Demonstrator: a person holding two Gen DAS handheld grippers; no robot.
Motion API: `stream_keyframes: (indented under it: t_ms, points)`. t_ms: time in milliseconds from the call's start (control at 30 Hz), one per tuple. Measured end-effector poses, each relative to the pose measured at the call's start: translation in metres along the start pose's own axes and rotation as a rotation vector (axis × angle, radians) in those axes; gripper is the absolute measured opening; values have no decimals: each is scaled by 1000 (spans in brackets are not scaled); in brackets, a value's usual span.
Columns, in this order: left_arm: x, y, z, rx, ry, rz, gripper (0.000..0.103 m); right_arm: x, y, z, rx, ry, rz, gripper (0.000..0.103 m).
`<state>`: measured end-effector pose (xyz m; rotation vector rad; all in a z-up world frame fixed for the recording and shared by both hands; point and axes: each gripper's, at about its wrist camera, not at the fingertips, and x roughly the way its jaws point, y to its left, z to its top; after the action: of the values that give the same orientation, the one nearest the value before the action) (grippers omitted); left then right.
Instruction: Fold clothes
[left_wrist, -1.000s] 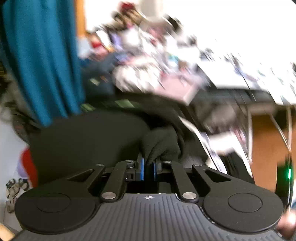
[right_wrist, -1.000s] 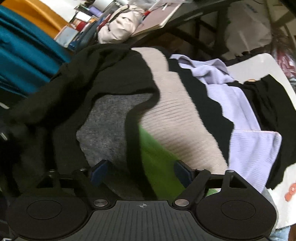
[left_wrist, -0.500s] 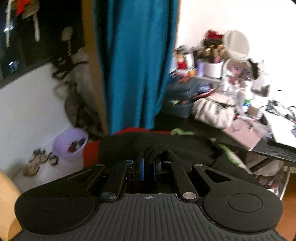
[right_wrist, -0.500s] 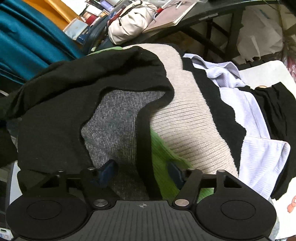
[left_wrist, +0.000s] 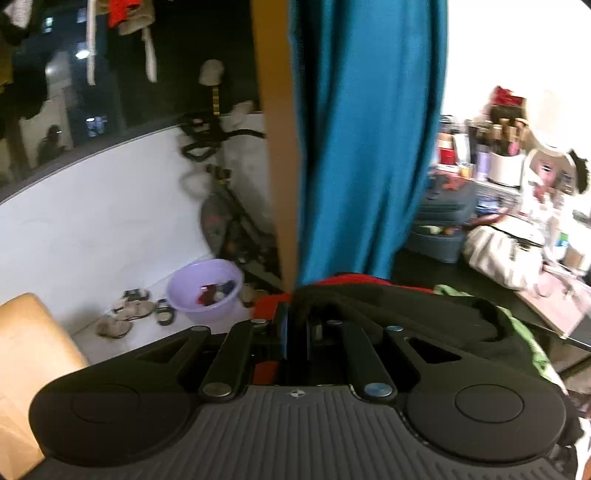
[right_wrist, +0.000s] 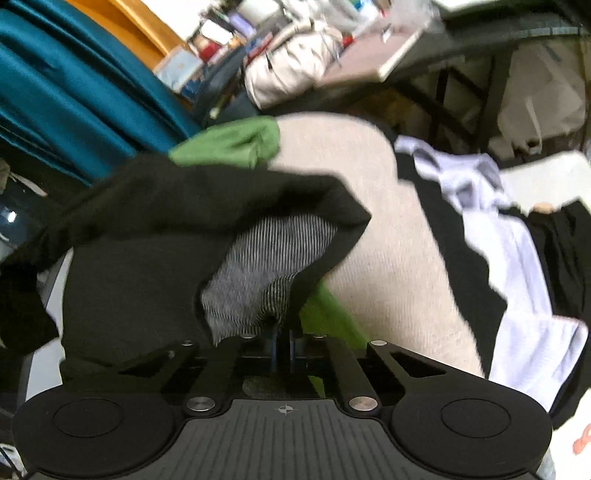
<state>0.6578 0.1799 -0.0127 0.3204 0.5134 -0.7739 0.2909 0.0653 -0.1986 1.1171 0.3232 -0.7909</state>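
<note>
A black garment with a grey ribbed inner face (right_wrist: 266, 258) is held between both grippers. My right gripper (right_wrist: 283, 341) is shut on its black edge, and the cloth rises from the jaws and drapes to the left. In the left wrist view the same black garment (left_wrist: 406, 314) stretches off to the right, with my left gripper (left_wrist: 295, 332) shut on a bunched fold of it. Under the garment lies a pile: a beige knit (right_wrist: 388, 240), a green piece (right_wrist: 236, 144), a lilac top (right_wrist: 517, 295) and more black cloth (right_wrist: 569, 243).
A teal curtain (left_wrist: 369, 129) and a wooden post (left_wrist: 277, 147) hang straight ahead of the left gripper. On the floor at the left are a lilac basin (left_wrist: 205, 288) and sandals (left_wrist: 129, 310). A cluttered dark desk (left_wrist: 509, 206) with a cream bag (right_wrist: 291, 70) stands behind the pile.
The right gripper has closed onto the black garment's edge and lifted it a little. The left gripper has swung round from the desk toward the curtain and window, still holding the black cloth.
</note>
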Motion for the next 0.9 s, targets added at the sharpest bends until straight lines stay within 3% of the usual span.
stream_keyframes:
  t_ms: [133,200,267,333,400,433,633,700,900]
  points:
    - [11,20,-5,-66,56,46,9,-14,0,18,23,-89,0,4]
    - [19,25,-12,-109,111,43,11,-14,-6,25,26,-95,-1,4]
    - [24,21,-20,-91,144,58,16,-13,-13,32,29,-93,-1,4]
    - [27,8,-26,-44,156,71,32,-8,-20,32,34,-67,-7,4]
    - [28,-8,-33,11,164,70,62,2,-28,29,51,-23,-8,5]
    - [27,-17,-34,37,155,53,66,5,-32,27,62,-3,-6,5]
    - [18,-104,-34,306,87,-35,71,23,-48,16,86,94,52,5]
    - [16,-134,-35,385,56,-54,79,27,-52,15,86,114,71,5]
    - [19,-195,-38,486,19,-153,85,39,-58,19,68,159,116,5]
